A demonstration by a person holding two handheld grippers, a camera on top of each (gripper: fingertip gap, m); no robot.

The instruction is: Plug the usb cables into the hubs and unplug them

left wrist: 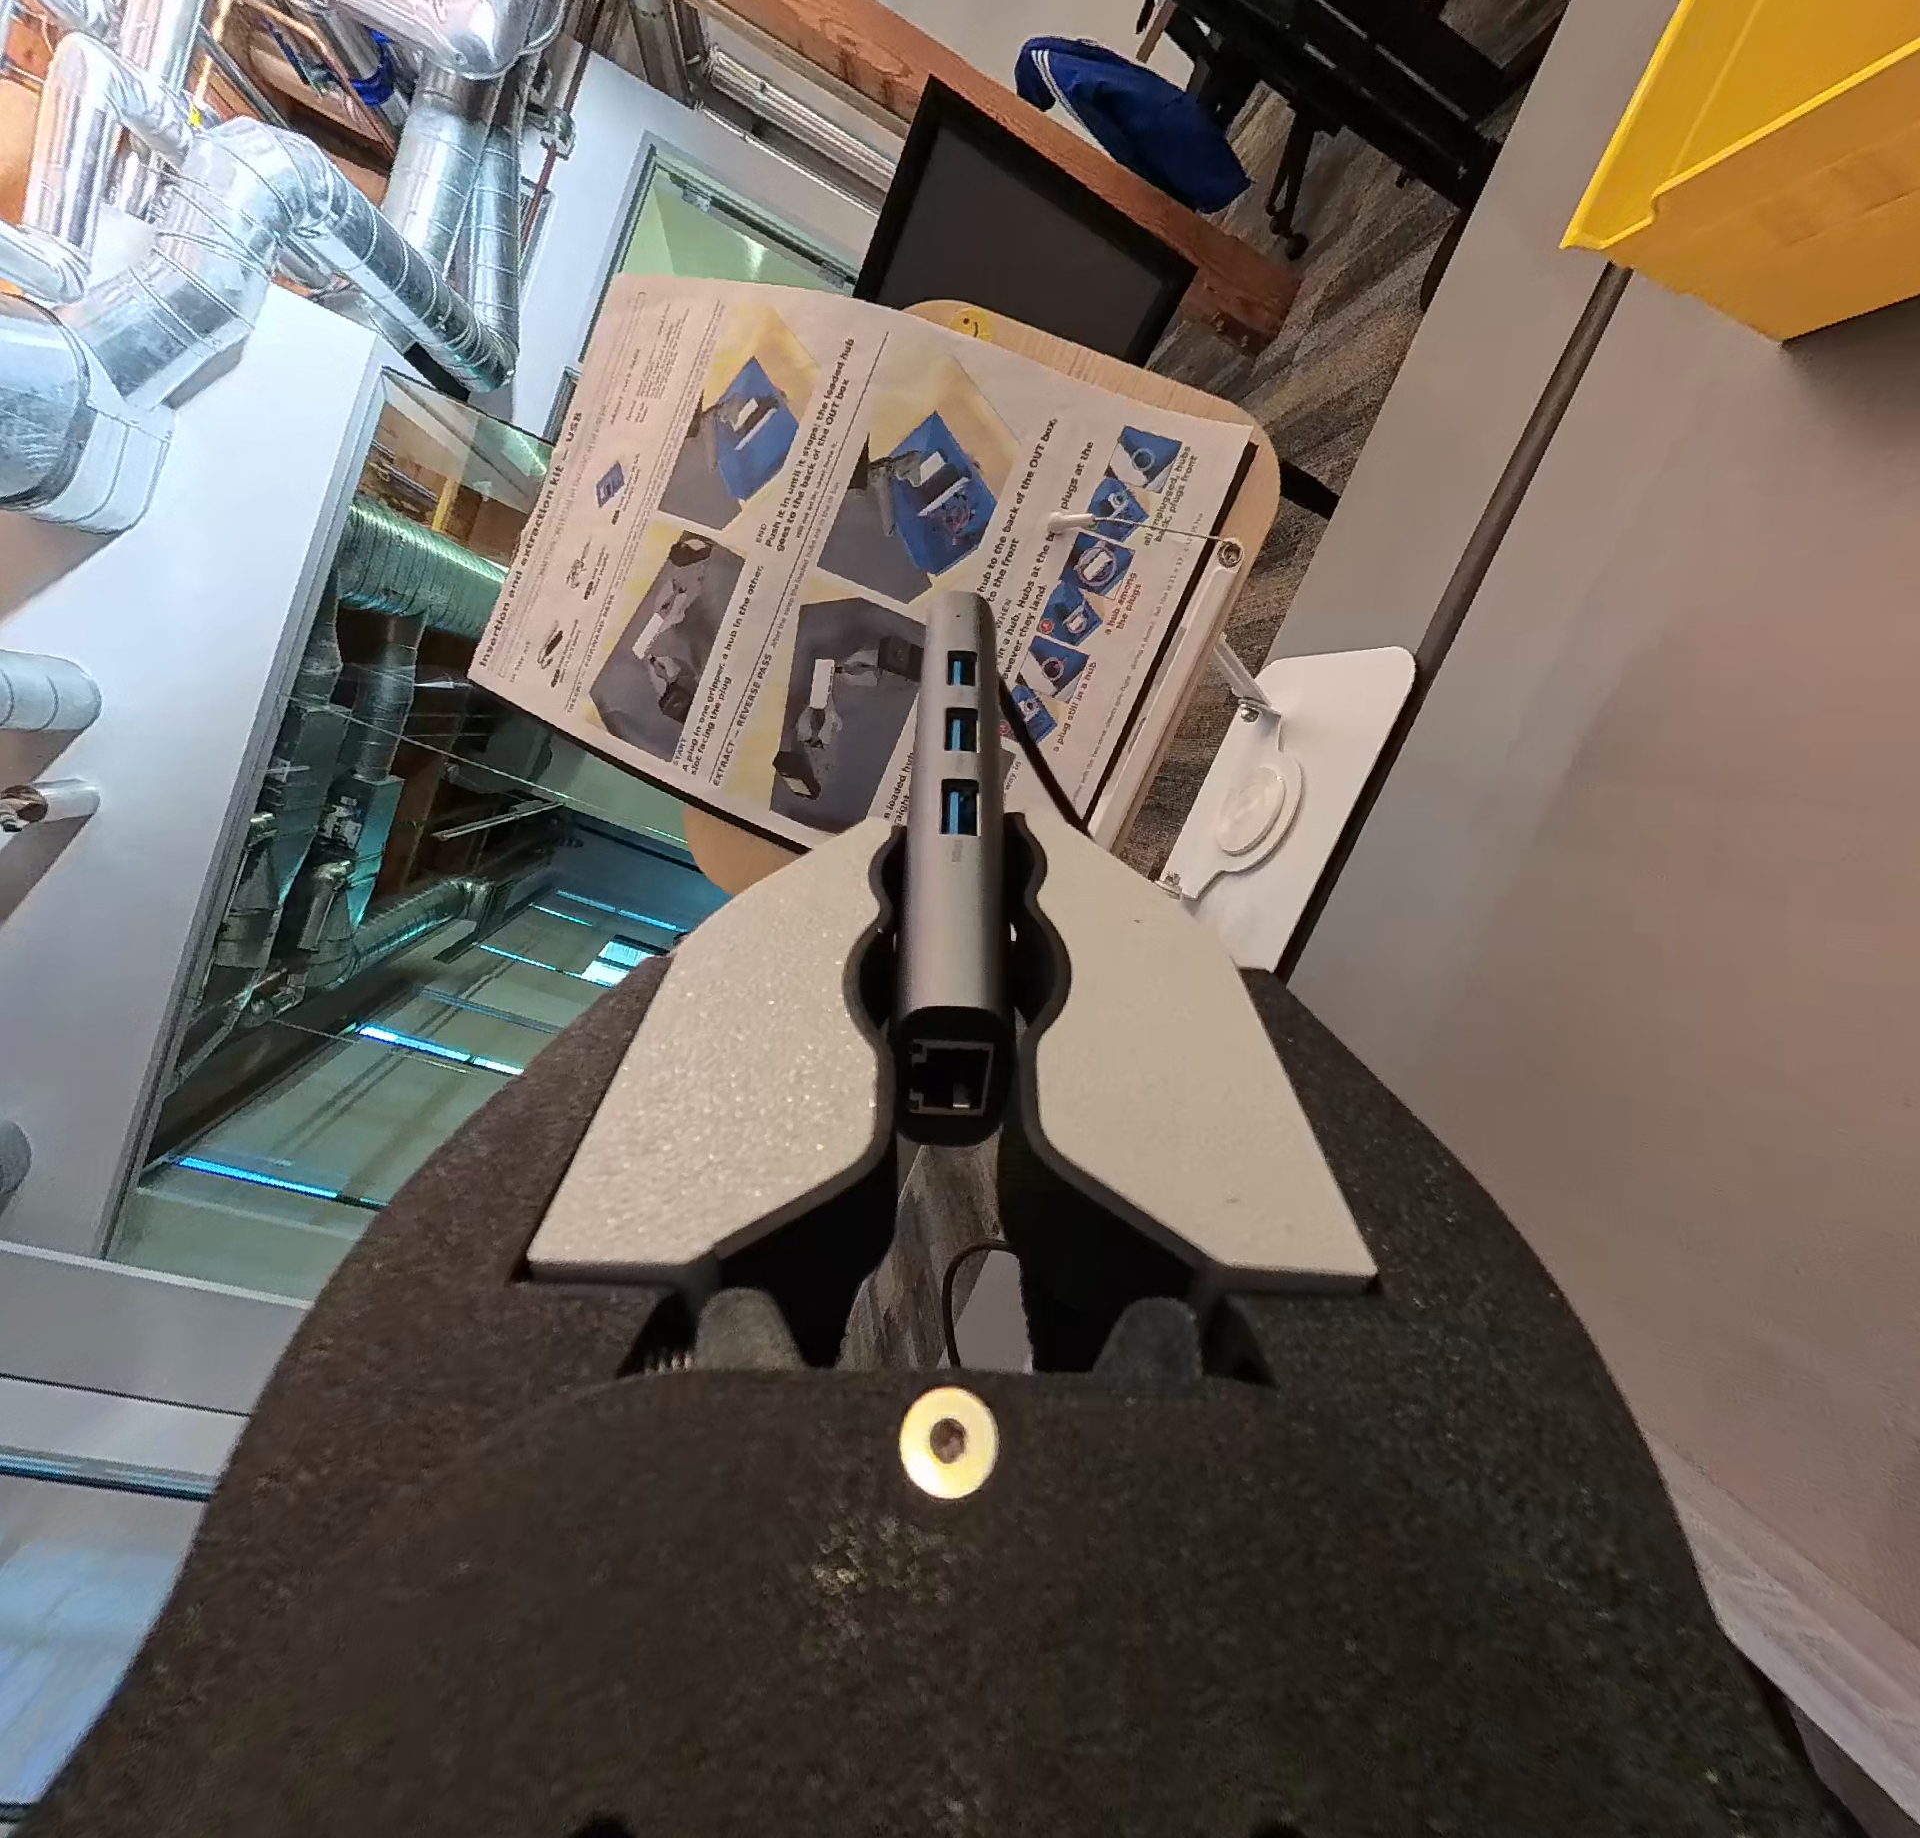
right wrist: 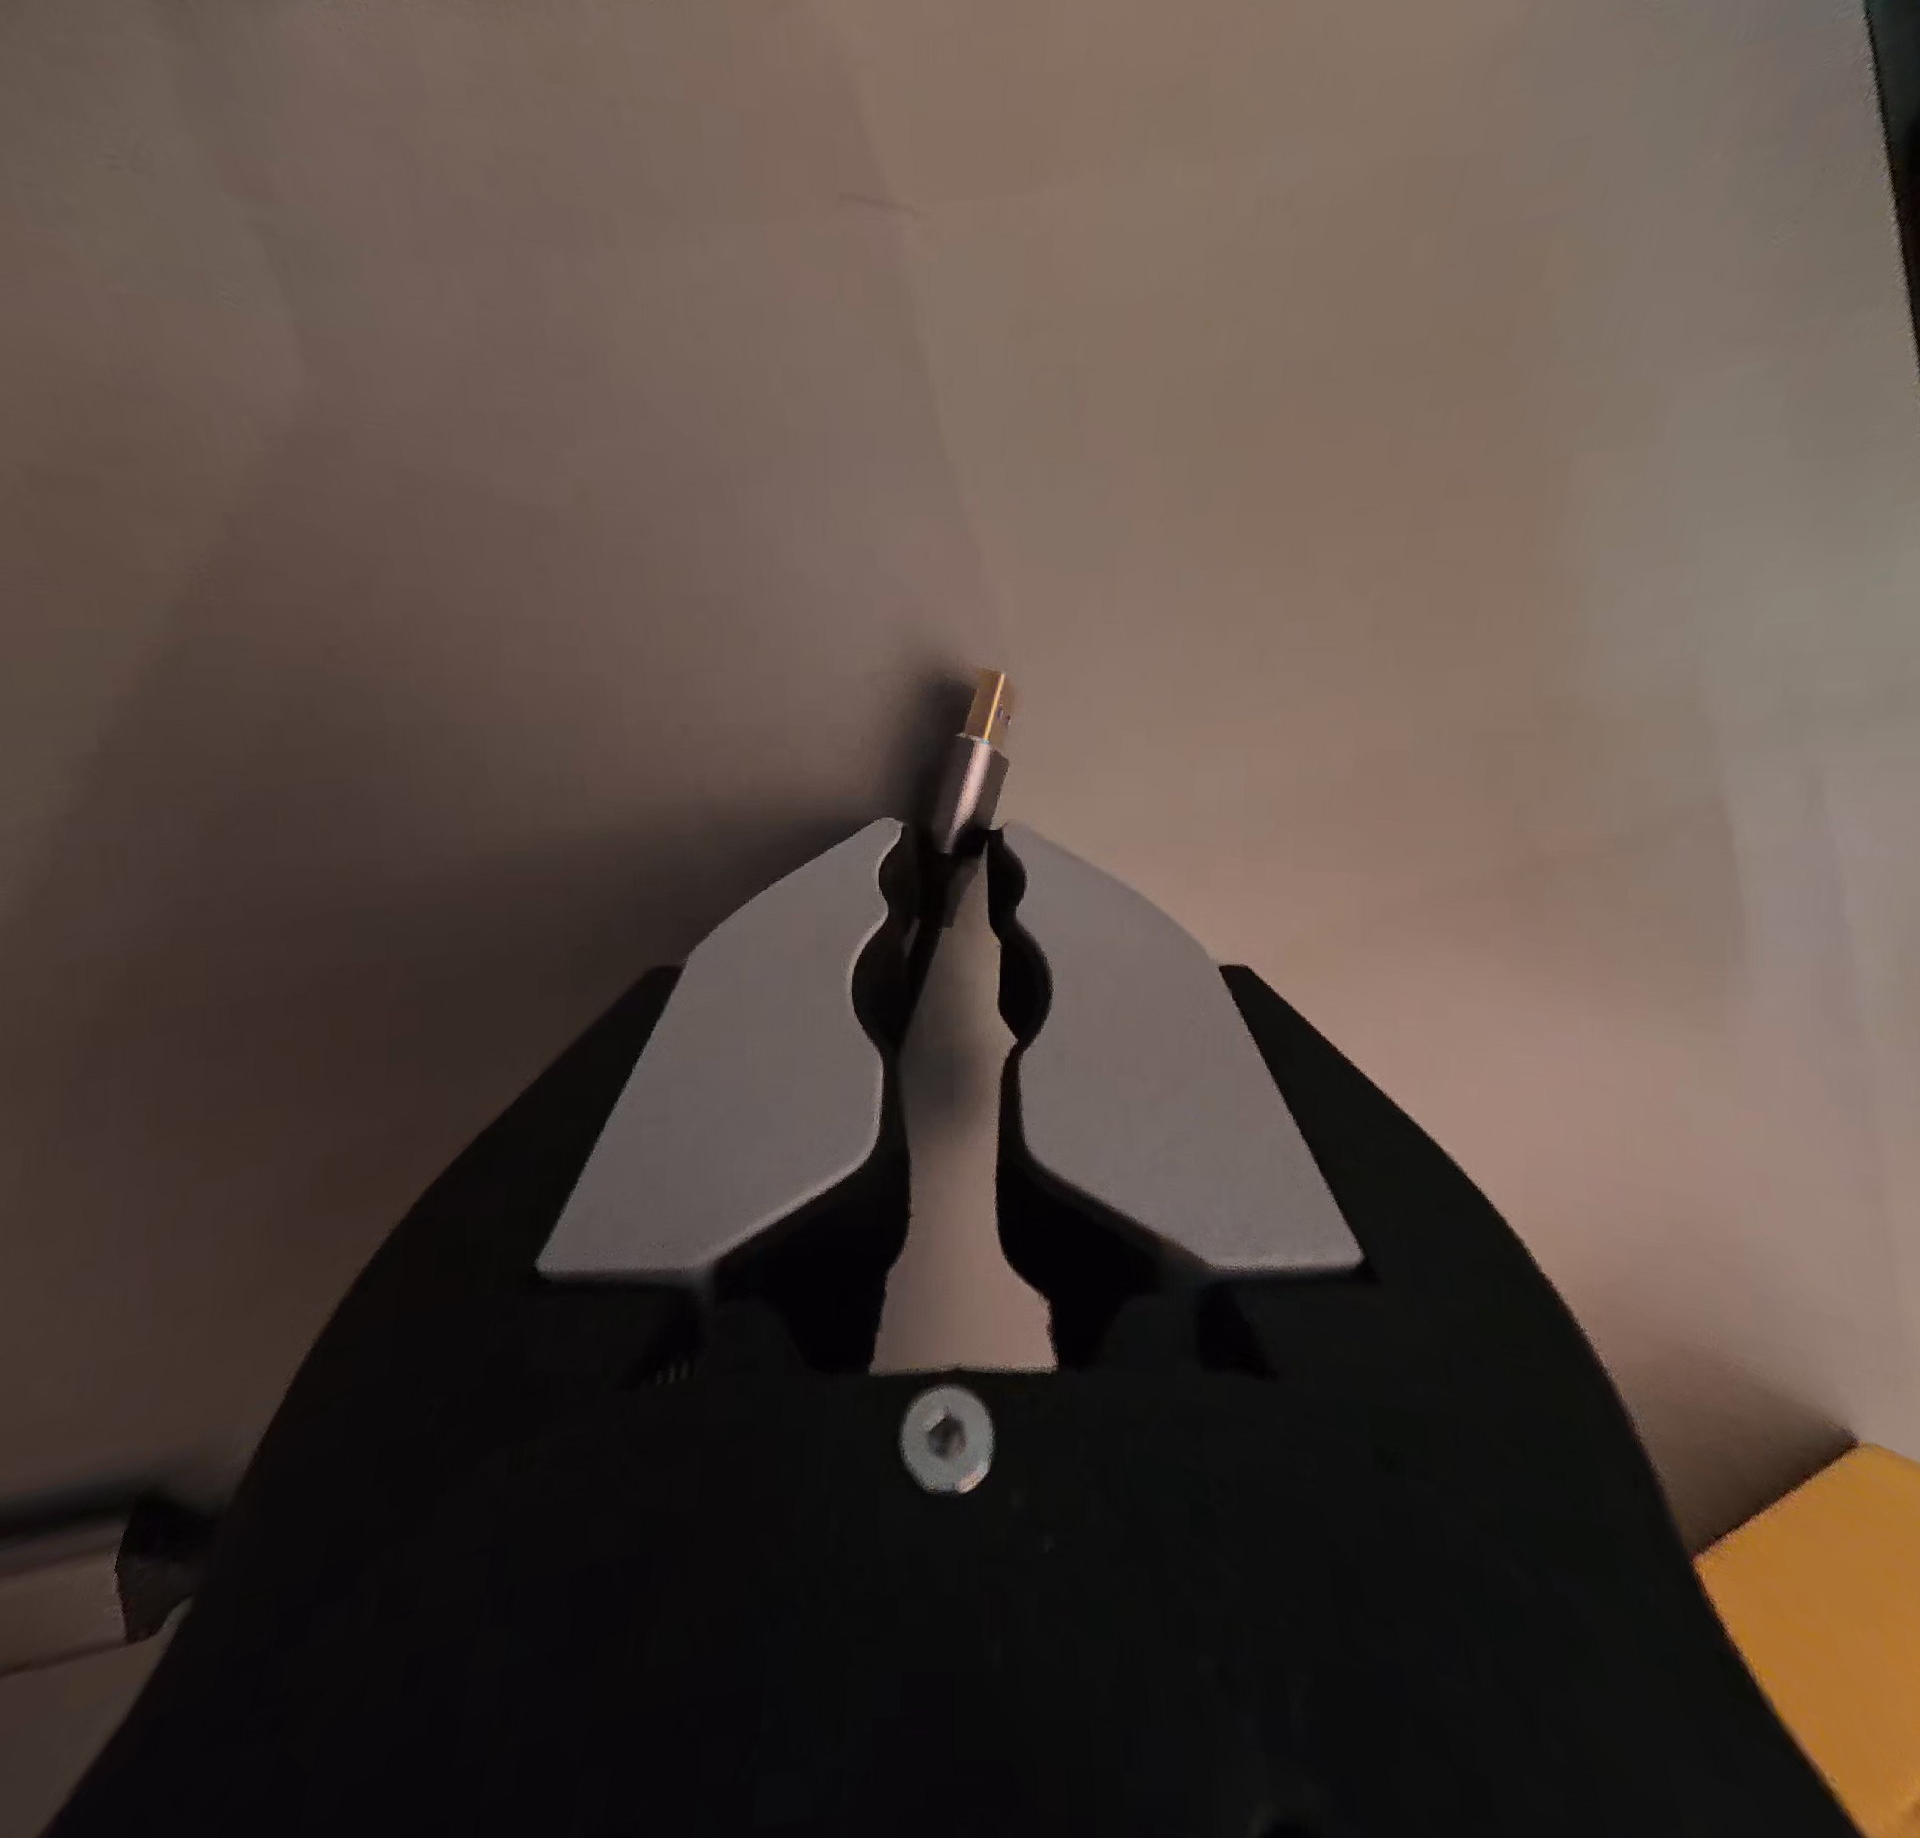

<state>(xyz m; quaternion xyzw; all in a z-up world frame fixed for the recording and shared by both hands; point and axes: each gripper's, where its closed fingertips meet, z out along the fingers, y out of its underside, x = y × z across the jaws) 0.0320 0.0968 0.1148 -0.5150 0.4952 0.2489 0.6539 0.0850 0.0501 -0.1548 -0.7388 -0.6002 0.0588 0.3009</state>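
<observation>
Grey aluminium bar-shaped hub (left wrist: 951, 915), pinched by the left gripper (left wrist: 951, 858), runs lengthwise ahead, three blue ports facing up. Gold-tipped grey USB plug (right wrist: 982, 765), pinched by the right gripper (right wrist: 948, 838), tilts slightly right; neither view shows the other's load.

workshop-like lab: exposed ducts (left wrist: 208, 261), instruction sheet (left wrist: 831, 541).

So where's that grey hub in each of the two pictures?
Left wrist view: the hub stands centre frame, clamped between the left gripper fingers.
Right wrist view: not in it; the right gripper holds a plug.
Shared landmark: the yellow bin, lower right corner there.
</observation>
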